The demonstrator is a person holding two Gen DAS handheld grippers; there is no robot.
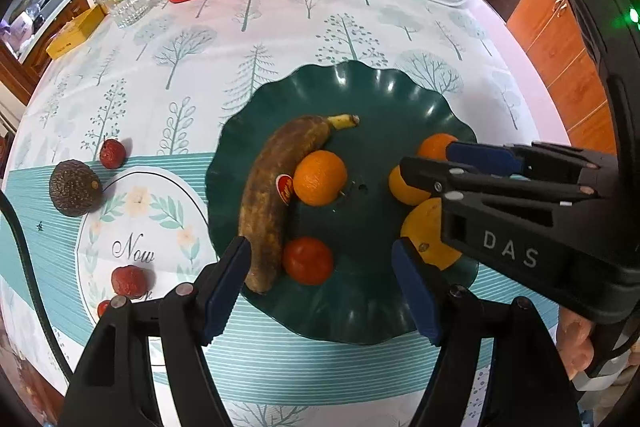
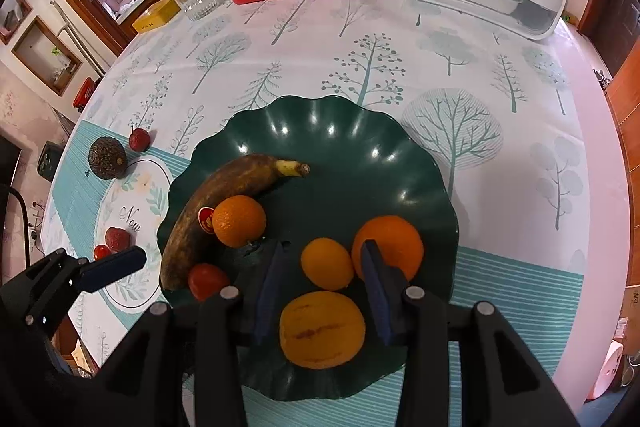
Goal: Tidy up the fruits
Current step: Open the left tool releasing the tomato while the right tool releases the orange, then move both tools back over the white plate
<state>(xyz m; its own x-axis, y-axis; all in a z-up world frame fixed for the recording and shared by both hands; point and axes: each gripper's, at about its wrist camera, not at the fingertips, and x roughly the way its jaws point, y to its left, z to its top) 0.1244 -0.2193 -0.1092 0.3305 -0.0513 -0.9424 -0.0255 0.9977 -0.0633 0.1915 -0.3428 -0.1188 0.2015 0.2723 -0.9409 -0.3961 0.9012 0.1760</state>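
Dark green and scalloped, the plate (image 2: 248,131) gathers the sorted fruit: a browned banana (image 2: 224,195) at nine o'clock, oranges (image 2: 239,221) and a tomato (image 2: 208,281) beside it. Both tools stand open and empty above it, the left hand-held gripper (image 1: 320,287) over the tomato, the right hand-held gripper (image 2: 324,291) straddling a yellow fruit (image 2: 322,329). An avocado (image 1: 74,187) and lychees (image 1: 128,281) wait on the worktop (image 2: 500,187), likely next.

Plate (image 2: 344,131) far half free; bare tablecloth (image 2: 304,43) beyond.
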